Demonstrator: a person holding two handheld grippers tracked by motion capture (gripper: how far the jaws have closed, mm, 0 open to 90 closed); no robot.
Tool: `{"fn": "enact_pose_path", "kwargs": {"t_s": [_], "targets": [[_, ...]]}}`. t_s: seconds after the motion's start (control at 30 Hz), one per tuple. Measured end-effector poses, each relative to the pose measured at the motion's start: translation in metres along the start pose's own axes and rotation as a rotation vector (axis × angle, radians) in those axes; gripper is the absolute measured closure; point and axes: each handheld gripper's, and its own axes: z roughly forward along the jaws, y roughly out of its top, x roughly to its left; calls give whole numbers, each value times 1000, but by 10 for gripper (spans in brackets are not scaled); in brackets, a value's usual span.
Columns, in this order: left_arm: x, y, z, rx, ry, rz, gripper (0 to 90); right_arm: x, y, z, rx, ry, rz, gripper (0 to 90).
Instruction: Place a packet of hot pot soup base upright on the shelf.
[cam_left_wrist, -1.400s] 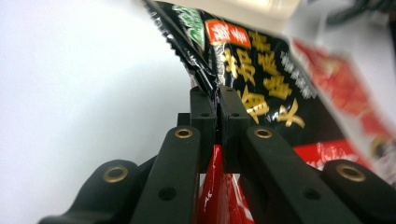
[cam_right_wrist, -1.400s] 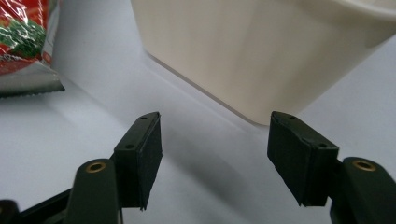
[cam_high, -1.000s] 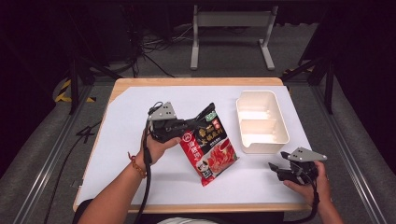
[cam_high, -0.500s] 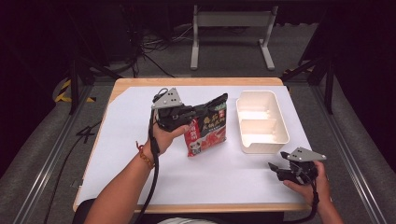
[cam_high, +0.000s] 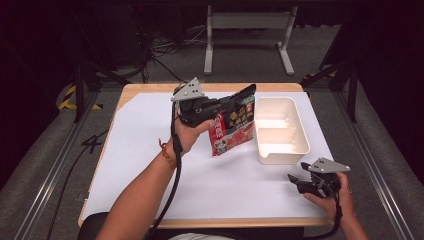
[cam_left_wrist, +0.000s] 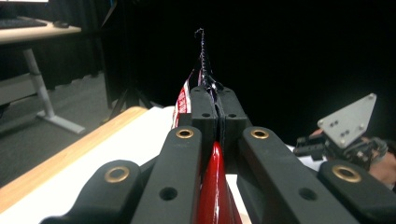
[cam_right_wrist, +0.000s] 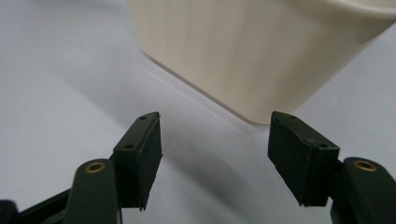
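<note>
A red and black snack bag (cam_high: 234, 127) hangs in the air over the white table sheet, just left of the cream container (cam_high: 302, 135). My left gripper (cam_high: 226, 106) is shut on the bag's top edge. In the left gripper view its jaws (cam_left_wrist: 218, 95) are pressed together on the bag (cam_left_wrist: 214, 186), whose crimped seam sticks out past them. My right gripper (cam_high: 294, 180) rests low near the table's front right, in front of the container. In the right gripper view it (cam_right_wrist: 215, 154) is open with nothing between the pads, facing the container's near wall (cam_right_wrist: 243, 51).
The container has two compartments, both bare inside. The white sheet (cam_high: 150, 145) covers most of the wooden table (cam_high: 150, 89). A dark floor with cables and a metal stand (cam_high: 245, 30) lies beyond the far edge.
My left hand has lifted the bag off the table and carried it up and toward the far side, so it now hangs upright beside the container. The right hand has stayed put.
</note>
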Motion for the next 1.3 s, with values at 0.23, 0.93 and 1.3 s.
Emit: {"fn": "enact_pose_path", "kwargs": {"t_s": [0.23, 0.93, 1.3], "targets": [[-11, 18, 22, -31, -36, -3, 883, -1, 0, -2, -8, -9, 6, 351], [-30, 21, 98, -11, -124, -3, 882, 0, 0, -2, -15, -9, -10, 355], [-29, 18, 123, -57, -143, -61, 878, 1, 0, -2, -8, -14, -27, 351]]}}
